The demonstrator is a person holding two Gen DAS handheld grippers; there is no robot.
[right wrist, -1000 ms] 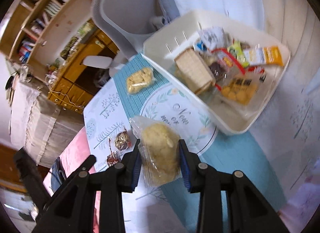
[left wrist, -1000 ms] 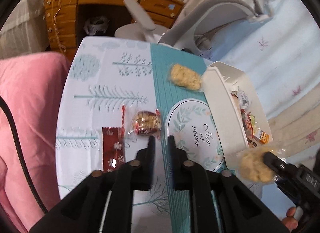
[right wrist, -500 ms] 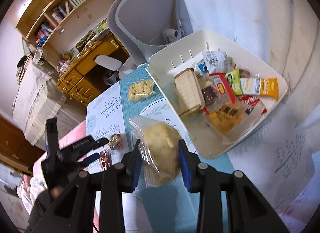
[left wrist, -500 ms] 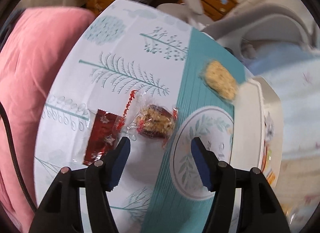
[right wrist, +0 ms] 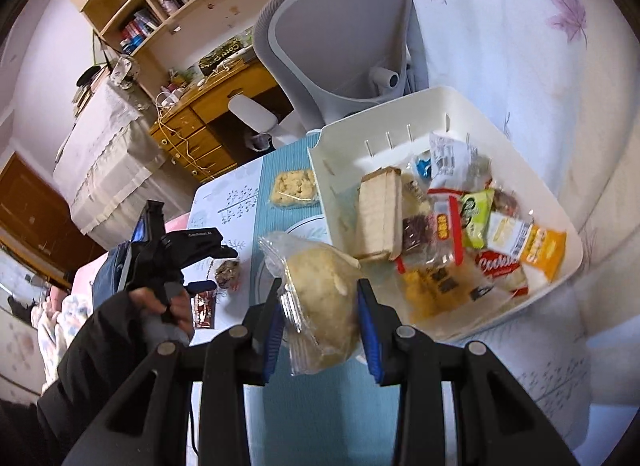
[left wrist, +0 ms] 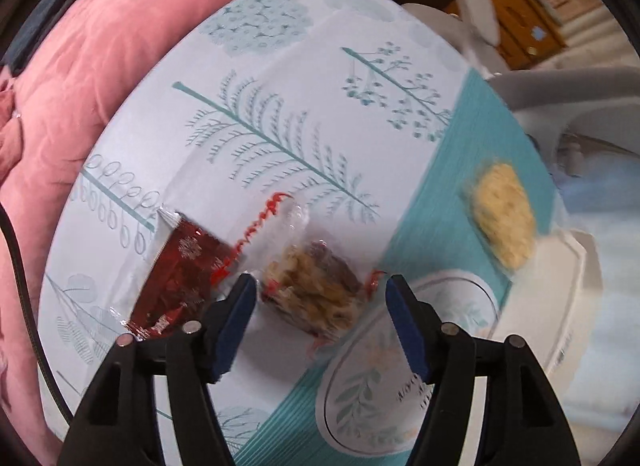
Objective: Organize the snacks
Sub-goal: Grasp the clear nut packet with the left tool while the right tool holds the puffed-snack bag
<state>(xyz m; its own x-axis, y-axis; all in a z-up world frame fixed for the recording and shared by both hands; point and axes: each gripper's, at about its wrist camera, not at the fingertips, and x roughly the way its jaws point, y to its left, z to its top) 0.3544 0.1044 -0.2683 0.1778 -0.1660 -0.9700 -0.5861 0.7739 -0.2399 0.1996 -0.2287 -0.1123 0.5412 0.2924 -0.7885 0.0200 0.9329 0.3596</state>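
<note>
The white bin point(right wrist: 452, 113), just ahead and to the right of the right gripper point(right wrist: 318, 302), already holds a heap of packets, so dropping another in calls for little precision. That gripper is clamped on a wrapped pale bun point(right wrist: 322, 298), which looks soft and light; the film bulges out above and below the pads, and a harder squeeze would likely crush it. The left gripper point(left wrist: 320, 296) points steeply down with its jaws set wide; they have just been opening, and the nut cluster snack point(left wrist: 316, 292) lies between them, not yet touched by either pad. This snack looks light and brittle inside crinkly, slippery clear wrap, so a hold across the lumpy middle seems safer than one on the loose twisted ends. Touching its left side, under the left finger, lies a flat red packet point(left wrist: 176, 282), which a closing jaw might snag. A wrapped oat bar point(left wrist: 504, 217) lies well ahead to the right, beside the bin. The tablecloth point(left wrist: 280, 77) looks smooth. Beyond it are a pink cushion point(left wrist: 72, 97), an office chair point(right wrist: 332, 37) and a wooden desk point(right wrist: 200, 133).
</note>
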